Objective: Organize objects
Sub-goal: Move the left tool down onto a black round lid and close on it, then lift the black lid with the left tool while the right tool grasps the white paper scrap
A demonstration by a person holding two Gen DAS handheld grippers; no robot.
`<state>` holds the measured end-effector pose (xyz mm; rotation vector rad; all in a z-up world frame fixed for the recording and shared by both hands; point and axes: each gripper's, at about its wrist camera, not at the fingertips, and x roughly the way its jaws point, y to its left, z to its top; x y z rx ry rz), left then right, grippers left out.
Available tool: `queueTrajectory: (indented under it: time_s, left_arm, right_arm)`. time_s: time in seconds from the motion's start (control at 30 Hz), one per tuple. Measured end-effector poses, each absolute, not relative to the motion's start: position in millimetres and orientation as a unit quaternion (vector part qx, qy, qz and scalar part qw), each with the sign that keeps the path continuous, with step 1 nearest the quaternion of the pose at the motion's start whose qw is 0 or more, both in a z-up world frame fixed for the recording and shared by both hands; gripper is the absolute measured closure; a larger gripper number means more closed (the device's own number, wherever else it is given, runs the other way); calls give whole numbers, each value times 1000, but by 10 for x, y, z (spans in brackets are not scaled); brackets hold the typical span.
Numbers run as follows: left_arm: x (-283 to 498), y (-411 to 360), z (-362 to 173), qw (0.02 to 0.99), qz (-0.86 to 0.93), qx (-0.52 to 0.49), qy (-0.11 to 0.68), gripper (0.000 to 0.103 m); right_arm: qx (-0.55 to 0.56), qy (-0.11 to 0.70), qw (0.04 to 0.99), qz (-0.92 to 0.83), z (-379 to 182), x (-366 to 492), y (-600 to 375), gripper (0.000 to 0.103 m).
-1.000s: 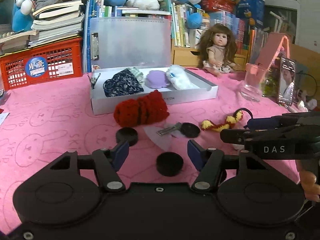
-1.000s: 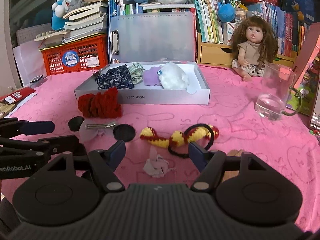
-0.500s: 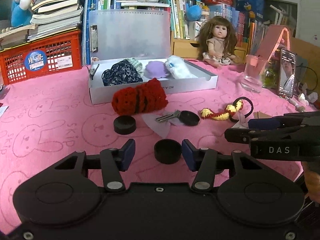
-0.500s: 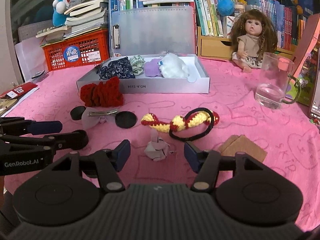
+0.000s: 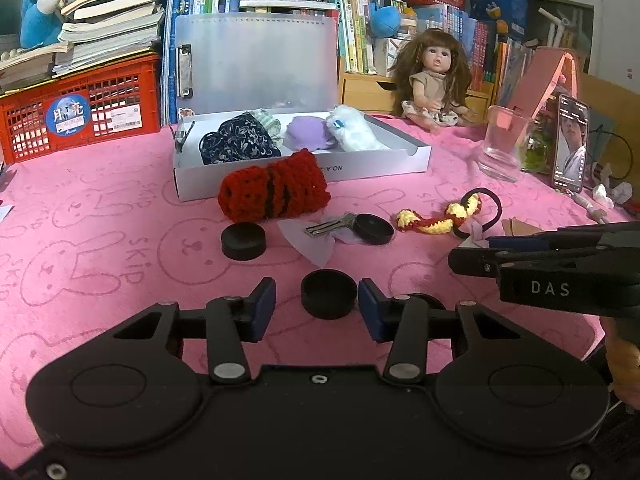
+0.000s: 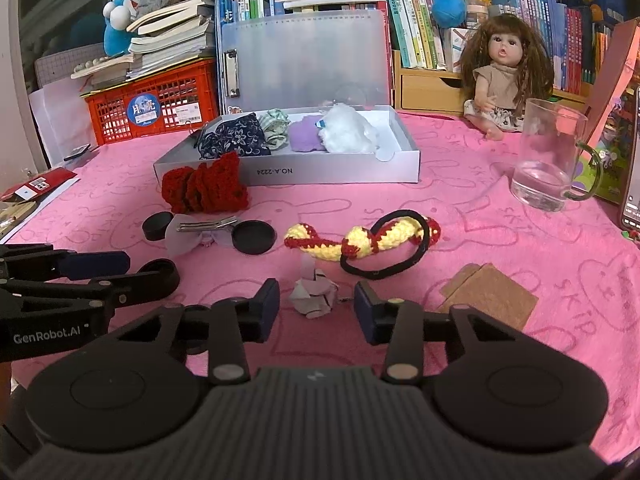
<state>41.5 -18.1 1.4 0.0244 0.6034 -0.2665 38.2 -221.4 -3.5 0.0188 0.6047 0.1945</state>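
On the pink tablecloth (image 6: 500,240), the white box (image 6: 332,174) at upper centre holds four soft items, while the red knit (image 6: 206,186), crochet hair tie (image 6: 360,240) and black caps stay out; the left gripper (image 5: 317,310) and right gripper (image 6: 316,310), jaws just closing, stand open around a black cap (image 5: 328,294) and a crumpled scrap (image 6: 314,298).

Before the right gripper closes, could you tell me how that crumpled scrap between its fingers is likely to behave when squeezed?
The crumpled scrap looks like thin creased paper or film, so it will probably crush flat rather than resist. It seems very light and may slide on the pink cloth if nudged. It lies loosely between the right gripper fingers, apparently untouched.
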Motion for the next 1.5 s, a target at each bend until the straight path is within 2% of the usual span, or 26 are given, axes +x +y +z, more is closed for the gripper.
queueTrajectory:
  time_s: [0.17, 0.23, 0.47, 1.13, 1.5]
  left_arm:
    - [417, -191, -6, 944, -133, 11, 301, 65]
    - [419, -193, -7, 944, -133, 9, 302, 75]
    - [404, -196, 44, 948, -126, 12, 291, 75]
    - [733, -30, 364, 960, -92, -17, 263, 75]
    - [1174, 112, 595, 967, -63, -38, 246, 75]
  right_arm:
    - [12, 298, 950, 95, -38, 386, -2222, 62]
    - [10, 298, 950, 95, -39, 386, -2220, 62]
    - [16, 290, 953, 87, -17, 384, -2235, 69]
    - [52, 272, 957, 84, 233, 674, -2293, 69]
    - [71, 268, 957, 85, 412, 1065, -2310, 69]
